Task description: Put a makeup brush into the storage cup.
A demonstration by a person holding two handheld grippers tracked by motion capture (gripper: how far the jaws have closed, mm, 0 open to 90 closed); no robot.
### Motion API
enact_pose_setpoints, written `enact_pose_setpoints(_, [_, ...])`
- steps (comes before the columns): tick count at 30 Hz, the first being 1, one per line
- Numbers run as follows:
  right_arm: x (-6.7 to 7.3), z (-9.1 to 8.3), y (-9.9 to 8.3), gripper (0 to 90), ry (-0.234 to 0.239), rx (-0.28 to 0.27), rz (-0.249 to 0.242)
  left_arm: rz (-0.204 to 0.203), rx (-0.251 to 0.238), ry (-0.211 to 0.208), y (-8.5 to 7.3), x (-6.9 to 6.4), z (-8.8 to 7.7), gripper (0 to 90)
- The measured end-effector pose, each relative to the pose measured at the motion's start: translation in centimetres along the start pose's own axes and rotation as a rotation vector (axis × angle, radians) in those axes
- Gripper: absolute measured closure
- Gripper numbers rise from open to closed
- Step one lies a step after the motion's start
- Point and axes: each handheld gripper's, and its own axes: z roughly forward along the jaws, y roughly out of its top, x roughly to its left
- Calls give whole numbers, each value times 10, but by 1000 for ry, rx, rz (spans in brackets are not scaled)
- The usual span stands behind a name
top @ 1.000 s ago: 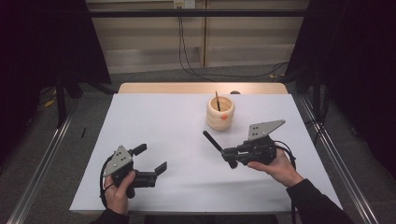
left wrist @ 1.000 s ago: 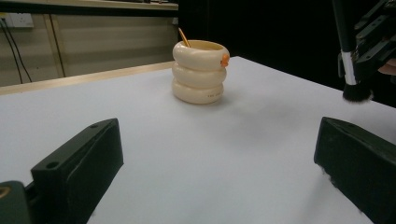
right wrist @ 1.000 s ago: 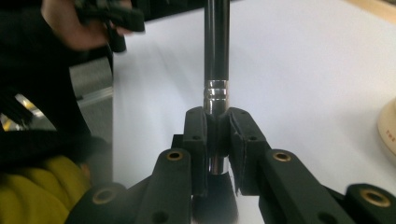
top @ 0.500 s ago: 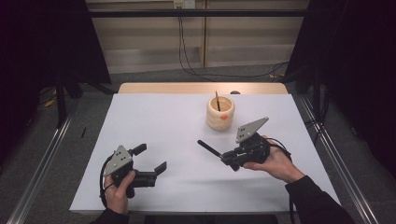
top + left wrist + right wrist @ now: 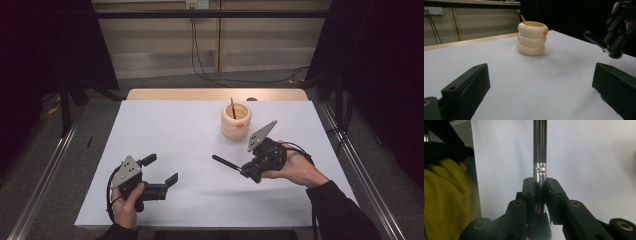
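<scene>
On the white worktop [image 5: 190,135] the ribbed cream holder [image 5: 236,121], one pencil [image 5: 232,107] in it, stands just beyond the right claw [image 5: 248,169]. That claw grips a black makeup brush [image 5: 226,163], handle lying level and pointing left, away from the holder. The left claw [image 5: 160,170] gapes empty, farther off.

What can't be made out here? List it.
- Brush: far end cut off by the top edge of the right gripper view; bristles blurred behind the right tool.
- Holder: contents beyond the pencil hidden by its wall, high view.
</scene>
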Motion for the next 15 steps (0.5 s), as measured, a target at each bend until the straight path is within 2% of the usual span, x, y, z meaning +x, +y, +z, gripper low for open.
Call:
enact_pose_setpoints(2, [-1,3,1,782,4,33,-16,-1,1,-2,0,0,0,14])
enact_pose_setpoints(3, [0,4,1,782,7,48,-8,3,4,-2,0,0,0,14])
enact_pose_setpoints(4, [-1,5,1,782,11,56,-25,3,5,-2,0,0,0,14])
enact_pose_setpoints(5, [-1,5,2,782,-4,51,-28,-3,3,0,0,0,0,14])
enact_pose_setpoints(8, [-2,5,3,782,-14,54,-17,-4,1,1,0,0,0,14])
enact_pose_setpoints(10, [-1,5,3,782,-22,82,-2,-4,-2,-1,0,-1,0,14])
enact_pose_setpoints(13, [-1,7,3,782,-26,103,-8,0,0,-1,0,-1,0,15])
enact_pose_setpoints(15, [1,9,3,782,-36,137,-6,-2,-3,-2,0,-1,0,14])
